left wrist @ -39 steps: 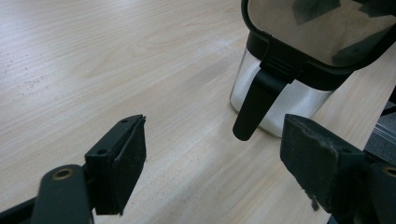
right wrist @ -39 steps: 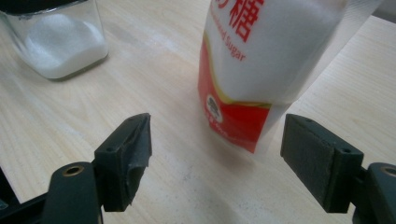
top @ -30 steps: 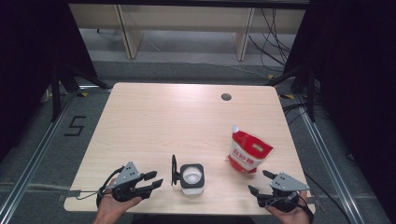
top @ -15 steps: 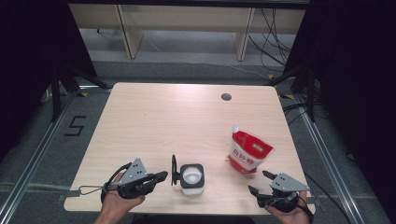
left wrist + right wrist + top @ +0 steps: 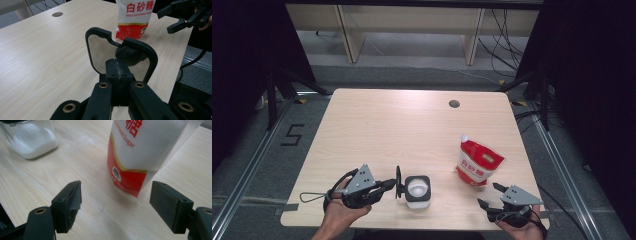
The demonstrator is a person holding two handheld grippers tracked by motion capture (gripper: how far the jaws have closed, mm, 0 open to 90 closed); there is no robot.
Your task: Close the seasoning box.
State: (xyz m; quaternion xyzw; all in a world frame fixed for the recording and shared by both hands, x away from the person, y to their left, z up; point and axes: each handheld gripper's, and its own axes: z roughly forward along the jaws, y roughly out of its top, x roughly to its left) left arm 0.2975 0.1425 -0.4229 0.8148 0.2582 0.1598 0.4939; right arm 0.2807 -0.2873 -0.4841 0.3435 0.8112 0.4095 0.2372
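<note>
High view, count on the wooden table point(image 5: 412, 130): one glass jar point(image 5: 417, 191) part-filled with white granules, one black-rimmed lid point(image 5: 398, 181), one red-and-white pouch of granulated sugar point(image 5: 478, 162), one round dark hole point(image 5: 454, 104) near the far edge. Two grippers, one per hand, both at the near edge.

Left gripper point(image 5: 391, 184): pointing right toward the jar, fingers pressed together and pinching the lid's near edge. Lid standing on edge, upright, just at the jar's left side, jar mouth uncovered. Cannot tell whether lid and jar are joined there.

Left gripper view: same pinch seen close, both pads point(image 5: 115, 72) flat against the bottom of the lid's rim. Pale table visible through the lid's clear centre. Sugar pouch standing beyond the lid, other gripper farther off to the right.

Right gripper point(image 5: 488, 194): fingers spread wide, holding nothing, touching nothing. Resting low near the table's front right corner, aimed up-left at the pouch.

Right gripper view: pouch upright on the table, ahead of the spread pads point(image 5: 72, 197) and lined up with the gap between them, apart from both. Jar well off to the upper left.
</note>
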